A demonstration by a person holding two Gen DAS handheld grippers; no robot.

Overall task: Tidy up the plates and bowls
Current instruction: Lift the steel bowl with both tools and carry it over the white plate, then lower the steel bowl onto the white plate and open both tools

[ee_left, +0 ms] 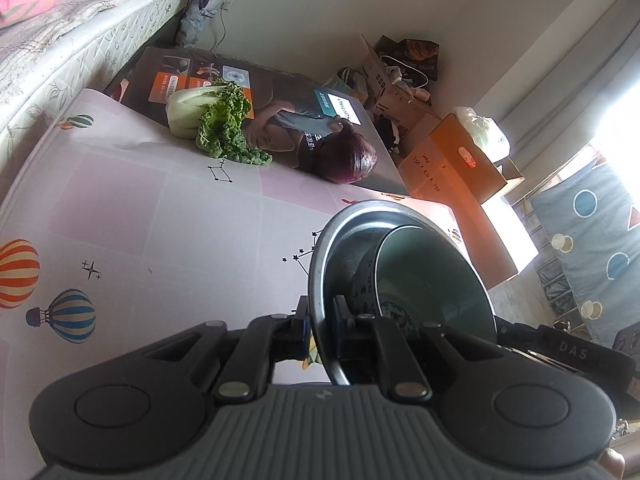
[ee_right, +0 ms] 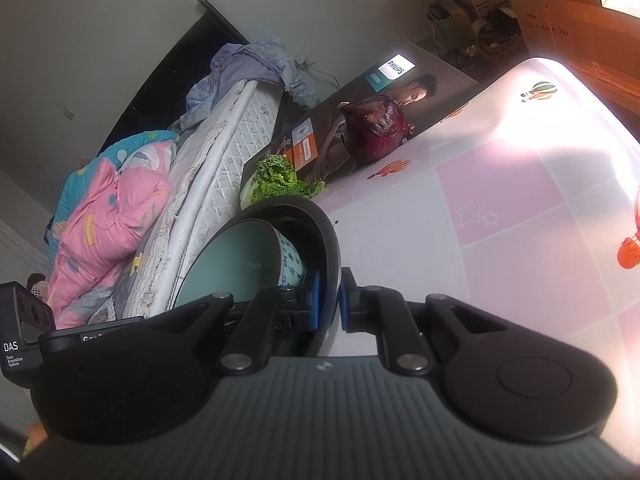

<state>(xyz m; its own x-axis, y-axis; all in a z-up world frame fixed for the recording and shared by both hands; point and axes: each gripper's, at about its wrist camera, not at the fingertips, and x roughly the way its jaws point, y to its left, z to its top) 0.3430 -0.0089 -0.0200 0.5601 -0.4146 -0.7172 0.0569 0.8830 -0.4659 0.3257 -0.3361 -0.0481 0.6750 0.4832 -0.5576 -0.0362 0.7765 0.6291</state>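
Steel basin [ee_left: 320, 280] rim clamped between both claws — bowl [ee_left: 432, 280] inside.

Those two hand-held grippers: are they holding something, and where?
Both clamp one metal basin by its rim, left hand-held gripper and right hand-held gripper on opposite sides; a bowl sits inside.

Table mat [ee_left: 152, 208]: broad open stretch from 8 to 11 o'clock in the left wrist view, and from 1 to 4 o'clock in the right wrist view [ee_right: 500, 208].
Obstacles at the far edge: leafy greens [ee_left: 218, 120] at 11 o'clock; red cabbage [ee_left: 352, 160] at 12, beside a printed box [ee_left: 288, 92].
Off the mat: mattress [ee_left: 60, 48] at 10; cardboard cartons [ee_left: 460, 164] at 1 to 2.
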